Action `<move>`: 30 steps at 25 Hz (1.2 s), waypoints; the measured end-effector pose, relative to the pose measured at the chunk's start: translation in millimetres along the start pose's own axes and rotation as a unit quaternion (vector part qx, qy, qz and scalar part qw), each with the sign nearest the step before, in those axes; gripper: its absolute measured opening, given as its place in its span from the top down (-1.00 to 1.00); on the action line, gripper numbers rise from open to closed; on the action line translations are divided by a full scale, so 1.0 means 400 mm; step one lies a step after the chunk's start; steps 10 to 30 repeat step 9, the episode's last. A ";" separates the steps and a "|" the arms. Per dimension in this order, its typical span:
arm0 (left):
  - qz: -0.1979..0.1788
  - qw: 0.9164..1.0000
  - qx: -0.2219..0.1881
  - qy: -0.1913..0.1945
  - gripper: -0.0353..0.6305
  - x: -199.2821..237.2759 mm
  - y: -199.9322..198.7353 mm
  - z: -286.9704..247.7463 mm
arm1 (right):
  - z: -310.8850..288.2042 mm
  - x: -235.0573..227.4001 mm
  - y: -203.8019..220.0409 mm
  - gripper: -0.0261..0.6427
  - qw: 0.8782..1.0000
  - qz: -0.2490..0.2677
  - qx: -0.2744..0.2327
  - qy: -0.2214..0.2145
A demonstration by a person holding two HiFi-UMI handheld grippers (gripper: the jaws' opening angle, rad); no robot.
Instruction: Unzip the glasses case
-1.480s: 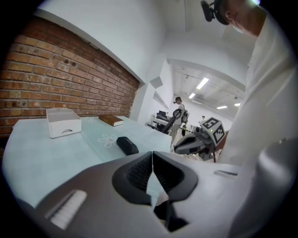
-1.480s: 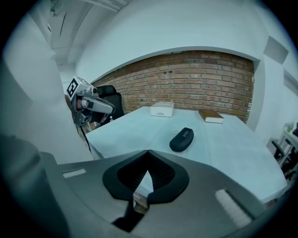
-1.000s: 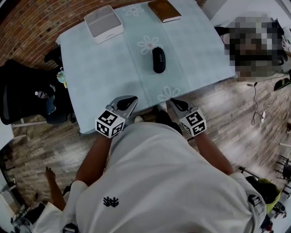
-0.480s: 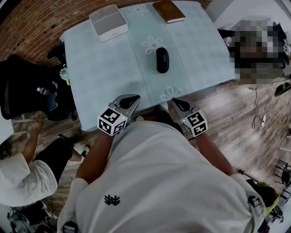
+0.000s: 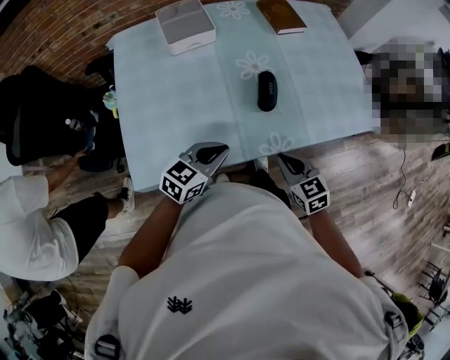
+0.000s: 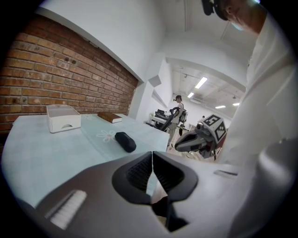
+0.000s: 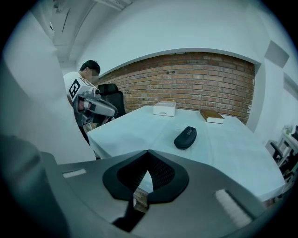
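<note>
A black zipped glasses case [image 5: 267,91] lies flat near the middle of the pale blue table [image 5: 169,119], beside a printed daisy. It also shows in the left gripper view as the case [image 6: 125,141] and in the right gripper view as the case [image 7: 186,137]. Both grippers hang at the table's near edge, well short of the case. My left gripper [image 5: 219,150] is shut with nothing in it, jaws meeting at the tip [image 6: 152,154]. My right gripper [image 5: 283,159] is likewise shut and empty [image 7: 148,152].
A white box [image 5: 185,26] and a brown book [image 5: 280,15] sit at the table's far edge. A person in a white shirt [image 5: 31,232] crouches at the left by a black chair [image 5: 31,116]. Cables lie on the wooden floor at the right.
The head view has shifted, so the table sits further right in frame. A crouching person came into view at the left. Both grippers stay shut at the near edge.
</note>
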State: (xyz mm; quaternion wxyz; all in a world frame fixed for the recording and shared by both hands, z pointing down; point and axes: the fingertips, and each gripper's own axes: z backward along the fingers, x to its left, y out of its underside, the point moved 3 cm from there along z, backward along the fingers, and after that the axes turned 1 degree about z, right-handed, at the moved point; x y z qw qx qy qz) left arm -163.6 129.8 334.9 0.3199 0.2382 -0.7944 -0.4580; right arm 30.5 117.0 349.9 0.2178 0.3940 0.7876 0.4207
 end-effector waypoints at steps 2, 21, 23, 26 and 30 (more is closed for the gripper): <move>0.002 1.000 0.002 -0.001 0.73 0.004 0.000 -0.002 | -0.006 -0.005 0.000 0.92 1.000 0.000 0.001 -0.002; 0.004 1.000 0.000 0.000 0.73 0.028 0.005 -0.040 | -0.028 -0.043 0.003 0.92 1.000 0.008 0.005 -0.002; 0.004 1.000 0.000 0.000 0.73 0.028 0.005 -0.040 | -0.028 -0.043 0.003 0.92 1.000 0.008 0.005 -0.002; 0.004 1.000 0.000 0.000 0.73 0.028 0.005 -0.040 | -0.028 -0.043 0.003 0.92 1.000 0.008 0.005 -0.002; 0.004 1.000 0.000 0.000 0.73 0.028 0.005 -0.040 | -0.028 -0.043 0.003 0.92 1.000 0.008 0.005 -0.002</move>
